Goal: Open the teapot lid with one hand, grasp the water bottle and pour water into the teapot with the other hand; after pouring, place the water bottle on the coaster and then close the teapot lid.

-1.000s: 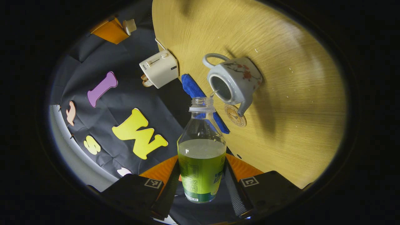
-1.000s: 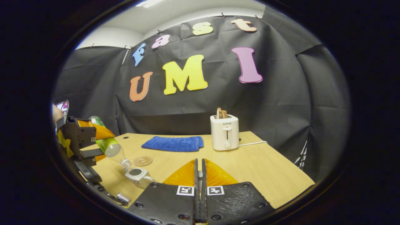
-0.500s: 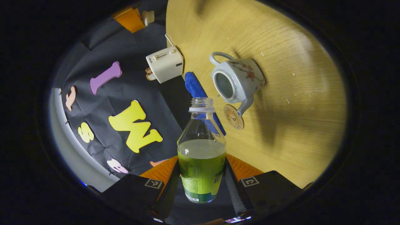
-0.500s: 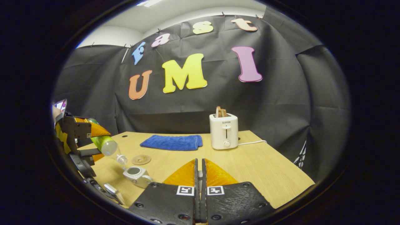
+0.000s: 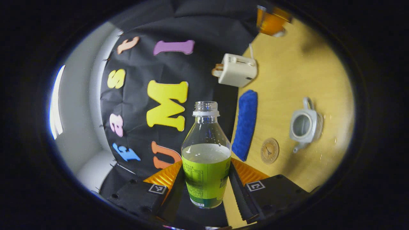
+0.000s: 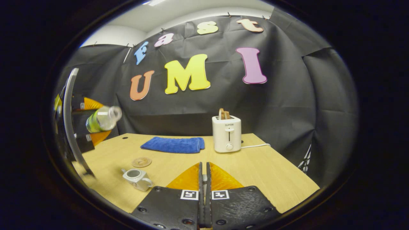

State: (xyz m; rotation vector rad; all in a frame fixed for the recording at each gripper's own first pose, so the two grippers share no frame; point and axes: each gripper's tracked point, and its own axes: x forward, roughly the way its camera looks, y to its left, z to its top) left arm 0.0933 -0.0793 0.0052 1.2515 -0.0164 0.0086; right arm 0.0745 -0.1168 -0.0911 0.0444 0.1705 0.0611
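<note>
A capless water bottle (image 5: pixel 206 153), partly full of pale liquid and wrapped in a green label, sits clamped between the 2 fingers of the left gripper (image 5: pixel 206 188), 1 finger pressing each side of its lower body. In the right gripper view the bottle (image 6: pixel 101 118) hangs high at the far left of the scene, lying nearly level with its open mouth pointing right, well above the wooden table (image 6: pixel 262 172).

The risks, as a judgement: the bottle has no cap, so any tilt on the way down could slop water onto the table. The round coaster (image 5: pixel 270 150) is a small target, so a bottle set off-centre or at a slant could tip over. The teapot (image 5: pixel 303 124) stands just beside the coaster, so a careless descent could knock its spout.

Relative to the left gripper, the coaster lies ahead on the table and well apart from the bottle's base, between a folded blue cloth (image 5: pixel 245 124) and the teapot. In the right gripper view the coaster (image 6: pixel 142 162) lies near the table's left side, with the open, lidless teapot (image 6: pixel 137 178) just nearer than it. A white toaster (image 6: pixel 226 134) stands farther back, right of the cloth.

The right gripper (image 6: pixel 203 179) has its fingers drawn together. In the left gripper view it shows far off with something pale at its tip, probably the lid, too small to confirm.
</note>
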